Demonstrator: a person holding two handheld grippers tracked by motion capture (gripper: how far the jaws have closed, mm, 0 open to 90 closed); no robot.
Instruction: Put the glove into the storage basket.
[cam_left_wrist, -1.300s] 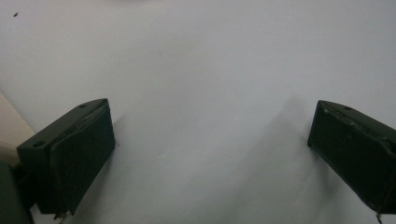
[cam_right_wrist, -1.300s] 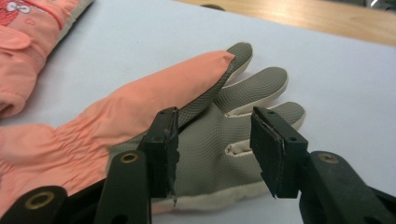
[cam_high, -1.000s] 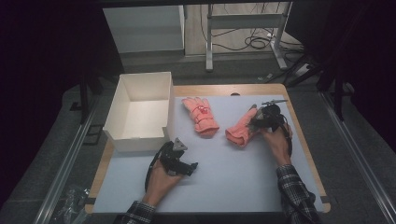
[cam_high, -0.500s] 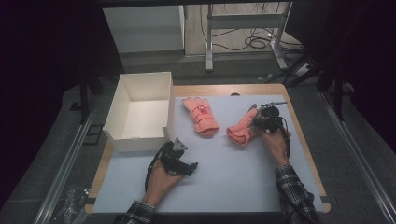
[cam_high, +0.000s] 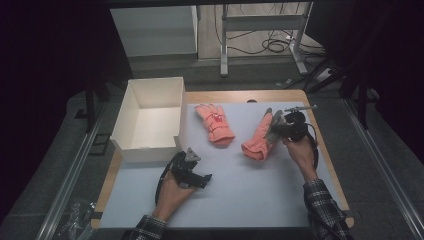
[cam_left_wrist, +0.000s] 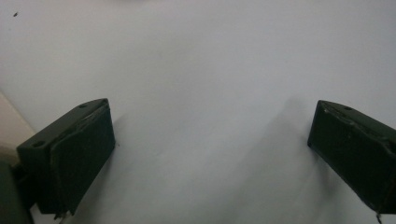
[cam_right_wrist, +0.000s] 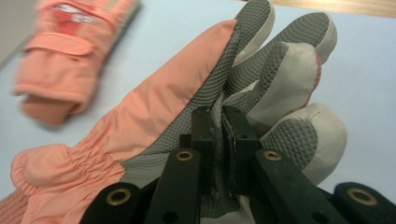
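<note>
High view: we logged a white box (cam_high: 150, 120) at the counter's (cam_high: 250, 200) left, one orange glove (cam_high: 215, 124) lying flat beside it, and a second orange glove (cam_high: 260, 137) at the right gripper (cam_high: 280, 131).

Left gripper view: we recorded the left gripper (cam_left_wrist: 210, 158) spread wide, empty, over bare counter (cam_left_wrist: 210, 70).

Right gripper view: we noted the right gripper (cam_right_wrist: 219, 135) clamped on the second glove's (cam_right_wrist: 154, 116) grey palm fabric.

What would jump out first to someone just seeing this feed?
Two orange gloves on the pale mat: the right gripper is shut on the right glove, pinching its grey palm, while the other glove lies flat mid-table. A white open box sits at left, near the open left gripper.
</note>
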